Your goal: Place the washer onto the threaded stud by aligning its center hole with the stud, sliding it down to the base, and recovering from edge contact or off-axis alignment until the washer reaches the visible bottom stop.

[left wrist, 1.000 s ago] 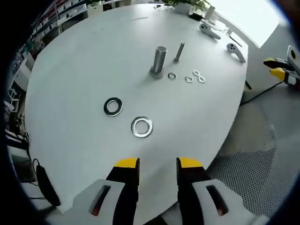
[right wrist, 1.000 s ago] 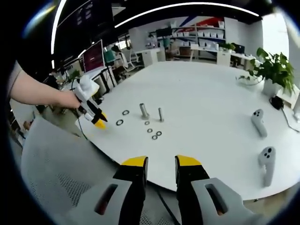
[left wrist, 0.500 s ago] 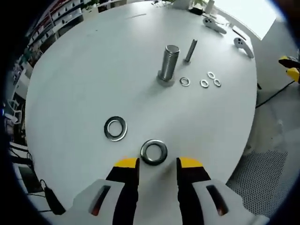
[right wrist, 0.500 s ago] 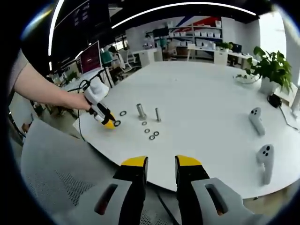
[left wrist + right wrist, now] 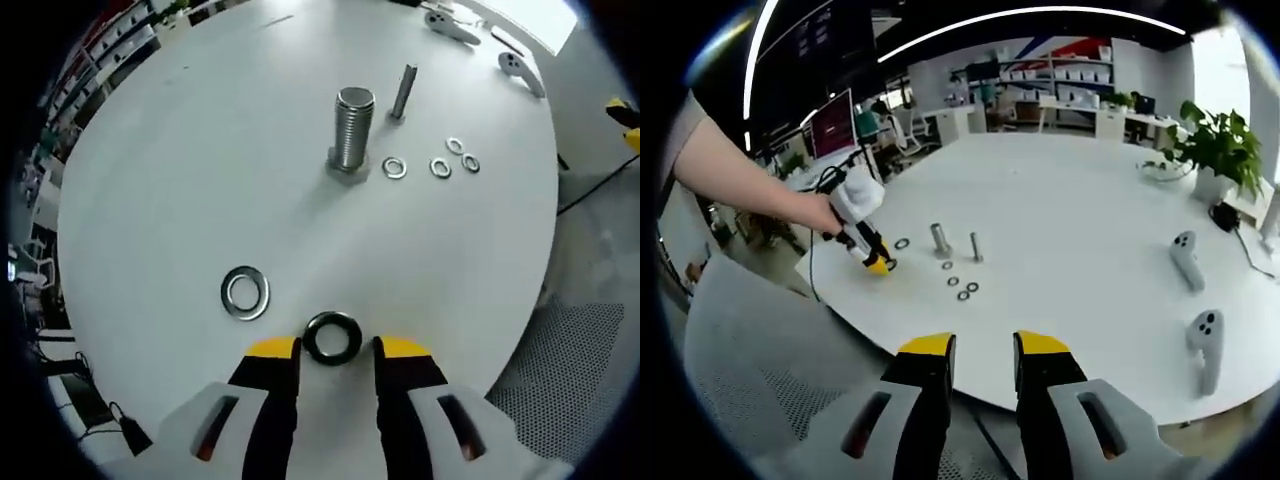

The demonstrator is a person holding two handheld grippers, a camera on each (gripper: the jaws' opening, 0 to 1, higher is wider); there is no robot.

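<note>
A large threaded stud [image 5: 351,130] stands upright on the white round table [image 5: 180,160]. In the left gripper view, my left gripper [image 5: 337,348] is open and low over the table, and a dark steel washer [image 5: 332,337] lies flat between its yellow tips. A second large washer [image 5: 245,293] lies to its left. The right gripper view shows my right gripper [image 5: 984,345] open and holding nothing, off the table's near edge. There the left gripper [image 5: 865,240], held by a hand, reaches the table left of the stud [image 5: 939,238].
A thin bolt [image 5: 404,92] stands beside the stud, with several small washers [image 5: 441,167] near it. Two white controllers [image 5: 1185,258] lie on the table's right side, with a potted plant [image 5: 1220,150] behind. A mesh chair [image 5: 760,370] sits below the table edge.
My left gripper has moved forward and down, so the near washer now lies between its tips. The right gripper has stayed almost still.
</note>
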